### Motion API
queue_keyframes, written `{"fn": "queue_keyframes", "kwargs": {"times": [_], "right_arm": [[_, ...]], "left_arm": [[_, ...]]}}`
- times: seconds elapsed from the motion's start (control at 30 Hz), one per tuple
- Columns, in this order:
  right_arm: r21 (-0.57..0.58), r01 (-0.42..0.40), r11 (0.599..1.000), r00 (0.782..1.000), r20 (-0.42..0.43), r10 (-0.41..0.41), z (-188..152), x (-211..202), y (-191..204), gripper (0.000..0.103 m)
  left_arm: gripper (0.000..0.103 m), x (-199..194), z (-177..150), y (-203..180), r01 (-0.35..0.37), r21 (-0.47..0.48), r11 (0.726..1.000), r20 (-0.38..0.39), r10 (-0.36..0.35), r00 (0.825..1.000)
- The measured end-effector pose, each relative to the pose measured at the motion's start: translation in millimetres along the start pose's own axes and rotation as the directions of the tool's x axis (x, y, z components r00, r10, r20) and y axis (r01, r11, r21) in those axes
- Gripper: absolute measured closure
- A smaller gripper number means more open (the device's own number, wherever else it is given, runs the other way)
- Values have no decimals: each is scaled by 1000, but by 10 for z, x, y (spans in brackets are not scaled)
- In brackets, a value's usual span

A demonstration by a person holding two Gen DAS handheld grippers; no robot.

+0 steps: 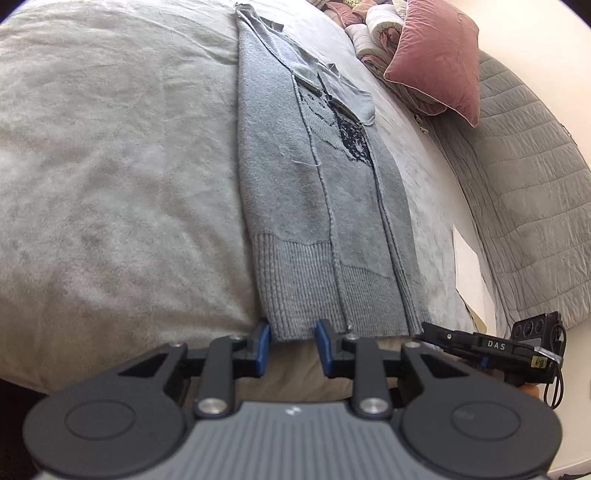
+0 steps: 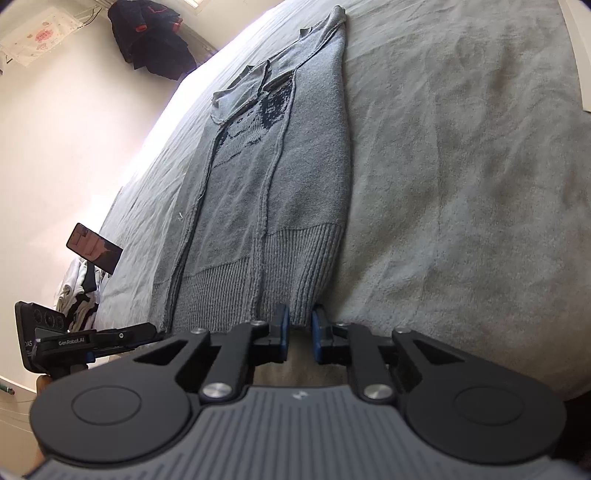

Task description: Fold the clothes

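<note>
A grey knitted sweater with a dark woven figure on its chest [image 1: 314, 177] lies flat on a bed covered by a pale grey-beige blanket [image 1: 110, 166], folded lengthwise into a long narrow strip with both side panels turned in over the middle; raw seams and a loose thread show on top. Its ribbed hem [image 1: 332, 295] points toward the cameras and reaches the near edge of the bed. The left gripper [image 1: 291, 347] sits at the hem's left corner: its blue-padded fingers [image 1: 263, 347] stand a little apart with the ribbed edge between them, and whether the pads press the knit cannot be told from this view. The right gripper [image 2: 297, 334] sits at the hem's right corner in the right wrist view, its blue-padded fingers [image 2: 282, 332] nearly together with the hem's edge entering the narrow gap; a firm clamp cannot be confirmed there either. Each gripper shows at the border of the other's view, level with the hem. Past the sweater's far end, a dusty-pink velvet cushion [image 1: 439, 59] rests against a heap of patterned bedding [image 1: 369, 29], beside a grey quilted cover [image 1: 524, 192]. A white sheet of paper [image 1: 467, 262] lies near the bed's right edge. In the right wrist view a dark phone [image 2: 94, 248] stands tilted at the left of the bed above a pile of light clothes [image 2: 79, 291], and dark garments [image 2: 151, 33] hang on the wall.
</note>
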State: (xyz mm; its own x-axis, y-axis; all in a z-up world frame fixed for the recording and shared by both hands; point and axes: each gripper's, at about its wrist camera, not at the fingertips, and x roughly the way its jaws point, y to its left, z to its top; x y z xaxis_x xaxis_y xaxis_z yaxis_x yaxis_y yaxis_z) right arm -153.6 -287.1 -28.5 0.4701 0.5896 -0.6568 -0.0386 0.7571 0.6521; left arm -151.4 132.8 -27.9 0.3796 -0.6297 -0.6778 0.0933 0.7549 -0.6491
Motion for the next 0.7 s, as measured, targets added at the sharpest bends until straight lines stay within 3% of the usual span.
{"fn": "queue_keyframes", "kwargs": {"times": [0.07,0.2,0.43,0.7], "right_arm": [[16,-14,1000,1000,-11,14,29,-16,-21,90],[30,-44,999,999,-25,45,86,-79,-5,91],[14,-101,995,994,-29,102,328,-99,156,91],[-19,-119,993,992,29,120,829,-17,274,91]], "left_arm": [[92,6,8,17,34,-18,999,-19,-34,999],[96,9,27,5,77,-33,996,-40,-79,996],[102,-70,219,-68,181,-59,982,17,-180,984],[103,11,765,-114,180,-46,983,107,-174,979]]}}
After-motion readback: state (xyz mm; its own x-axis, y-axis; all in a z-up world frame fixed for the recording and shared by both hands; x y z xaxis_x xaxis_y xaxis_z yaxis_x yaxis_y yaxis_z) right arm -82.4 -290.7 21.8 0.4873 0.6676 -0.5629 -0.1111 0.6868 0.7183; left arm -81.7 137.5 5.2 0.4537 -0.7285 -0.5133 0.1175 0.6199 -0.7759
